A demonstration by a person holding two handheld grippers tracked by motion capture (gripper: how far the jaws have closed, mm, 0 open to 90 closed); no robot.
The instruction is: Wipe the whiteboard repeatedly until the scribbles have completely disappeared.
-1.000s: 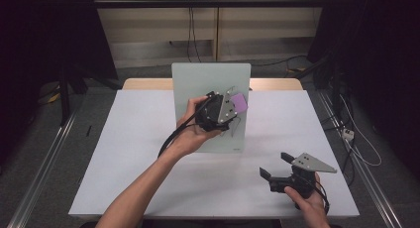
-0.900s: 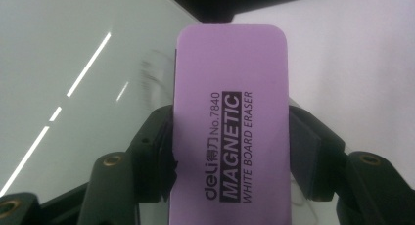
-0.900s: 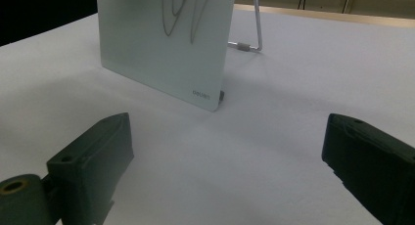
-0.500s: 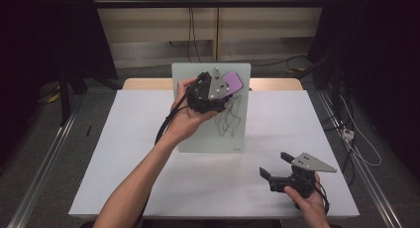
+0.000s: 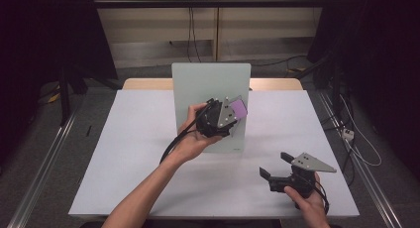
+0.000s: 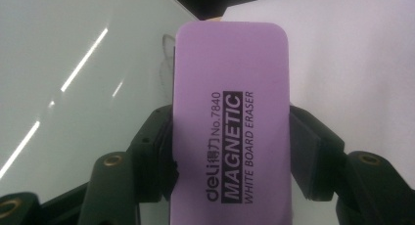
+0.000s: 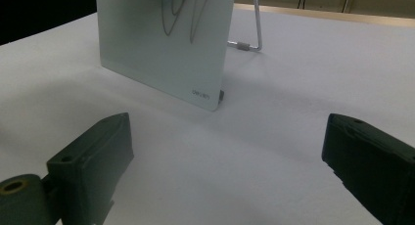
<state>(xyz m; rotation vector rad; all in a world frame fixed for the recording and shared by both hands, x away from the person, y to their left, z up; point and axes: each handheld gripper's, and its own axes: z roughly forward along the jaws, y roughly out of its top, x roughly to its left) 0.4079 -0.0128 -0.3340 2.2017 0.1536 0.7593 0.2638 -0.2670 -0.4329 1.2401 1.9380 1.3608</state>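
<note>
A pale green glass whiteboard (image 5: pixel 198 84) stands upright on a wire stand near the middle back of the white table (image 5: pixel 129 153). Dark scribbled lines (image 7: pixel 188 10) mark its face. My left gripper (image 5: pixel 236 111) is shut on a purple magnetic whiteboard eraser (image 6: pixel 234 117) and holds it against the board's right half, at mid height. In the high view the eraser (image 5: pixel 239 108) shows as a small purple patch. My right gripper (image 5: pixel 273 165) rests low at the table's front right, jaws wide open with nothing between them, pointed toward the board's lower right corner (image 7: pixel 208 95).
The board's wire stand (image 7: pixel 254 34) reaches back behind it. A wooden table edge (image 5: pixel 277 83) shows beyond the white surface. Cables (image 5: pixel 356 143) trail on the floor to the right. Metal rails run along both sides of the table.
The left gripper with the eraser swept up the board half a second ago and has now come back down and to the right. The right gripper has stayed put.
</note>
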